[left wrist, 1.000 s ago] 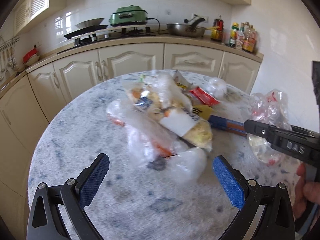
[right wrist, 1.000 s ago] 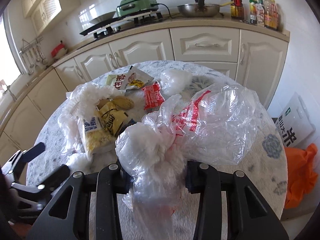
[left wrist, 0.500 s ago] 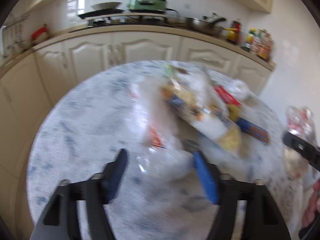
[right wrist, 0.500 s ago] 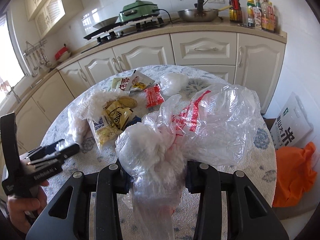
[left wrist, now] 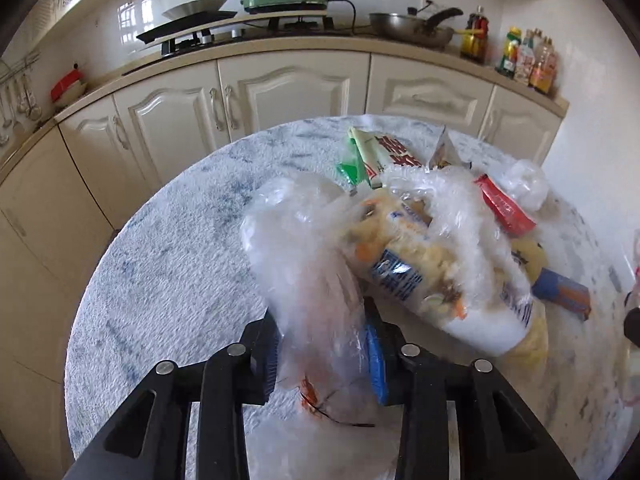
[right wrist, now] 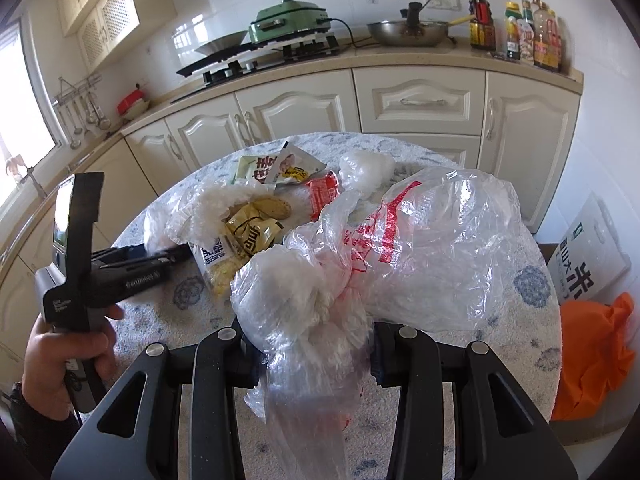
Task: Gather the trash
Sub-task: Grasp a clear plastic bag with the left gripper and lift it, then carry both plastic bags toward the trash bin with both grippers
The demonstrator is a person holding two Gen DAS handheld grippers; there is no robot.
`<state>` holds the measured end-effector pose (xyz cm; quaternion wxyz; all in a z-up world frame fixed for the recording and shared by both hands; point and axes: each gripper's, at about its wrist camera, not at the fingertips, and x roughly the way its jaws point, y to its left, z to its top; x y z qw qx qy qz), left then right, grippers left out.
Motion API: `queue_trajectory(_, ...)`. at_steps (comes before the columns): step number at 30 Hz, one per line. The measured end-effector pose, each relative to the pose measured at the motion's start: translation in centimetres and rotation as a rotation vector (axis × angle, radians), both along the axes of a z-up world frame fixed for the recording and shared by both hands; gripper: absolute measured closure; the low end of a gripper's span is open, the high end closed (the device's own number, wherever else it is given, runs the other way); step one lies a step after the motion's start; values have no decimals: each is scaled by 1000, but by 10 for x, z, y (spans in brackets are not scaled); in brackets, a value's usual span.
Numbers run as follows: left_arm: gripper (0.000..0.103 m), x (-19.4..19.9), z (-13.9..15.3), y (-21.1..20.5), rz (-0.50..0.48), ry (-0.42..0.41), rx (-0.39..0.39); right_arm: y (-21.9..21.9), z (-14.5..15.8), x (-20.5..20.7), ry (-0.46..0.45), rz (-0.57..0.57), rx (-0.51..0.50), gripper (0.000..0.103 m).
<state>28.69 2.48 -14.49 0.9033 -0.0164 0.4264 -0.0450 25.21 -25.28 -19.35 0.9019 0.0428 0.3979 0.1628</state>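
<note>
The left gripper (left wrist: 322, 354), wide apart a second ago, has been squeezed onto the clear bag of snack trash (left wrist: 320, 280) on the round table (left wrist: 168, 280), so it can be lifted. The printed bag (right wrist: 420, 256) is pinched by the right gripper (right wrist: 312, 354). Bag bottoms are cut off.

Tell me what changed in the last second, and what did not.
The left gripper, open a second ago, moved forward and shut on the crumpled clear bag on the table, next to the snack packet. The right gripper stayed shut on the red-printed plastic bag; the wrappers behind did not shift.
</note>
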Motion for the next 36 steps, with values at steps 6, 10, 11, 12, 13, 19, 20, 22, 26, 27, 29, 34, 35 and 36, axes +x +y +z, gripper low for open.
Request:
queue_trajectory(6, 75, -35, 4, 30, 14, -55, -92, -5, 4, -8, -8, -7, 1, 64)
queue_trajectory(10, 75, -62, 5, 39, 10, -66, -109, -5, 7, -14, -16, -6, 8, 64)
queue_trajectory(11, 75, -70, 6, 42, 16, -75, -112, -5, 8, -16, -19, -6, 8, 64)
queue_trajectory(12, 75, -75, 9, 40, 18, -84, -111, -5, 10, -18, -23, -7, 8, 64)
queue_trajectory(13, 75, -83, 12, 39, 15, -96, -111, -6, 12, -21, -28, -8, 9, 64)
queue_trajectory(19, 75, -139, 45, 26, -8, -210, -107, -14, 28, -35, -66, -24, 17, 64)
queue_trajectory(20, 75, -145, 50, 25, -16, -224, -115, -16, 32, -38, -76, -28, 20, 64)
queue_trajectory(22, 75, -156, 60, 21, -32, -254, -117, -21, 40, -44, -96, -36, 21, 64)
queue_trajectory(26, 75, -181, 78, 5, -84, -312, -134, -33, 56, -53, -134, -59, 29, 64)
queue_trajectory(27, 75, -186, 82, 0, -98, -325, -135, -38, 60, -56, -145, -67, 28, 64)
queue_trajectory(29, 75, -195, 88, -12, -132, -349, -134, -45, 67, -60, -161, -81, 29, 64)
queue_trajectory(34, 75, -215, 100, -38, -216, -385, -154, -72, 81, -74, -199, -130, 24, 64)
queue_trajectory(35, 75, -219, 103, -45, -238, -392, -162, -76, 83, -77, -203, -137, 25, 64)
queue_trajectory(36, 75, -218, 105, -50, -256, -396, -169, -81, 85, -80, -209, -147, 25, 64)
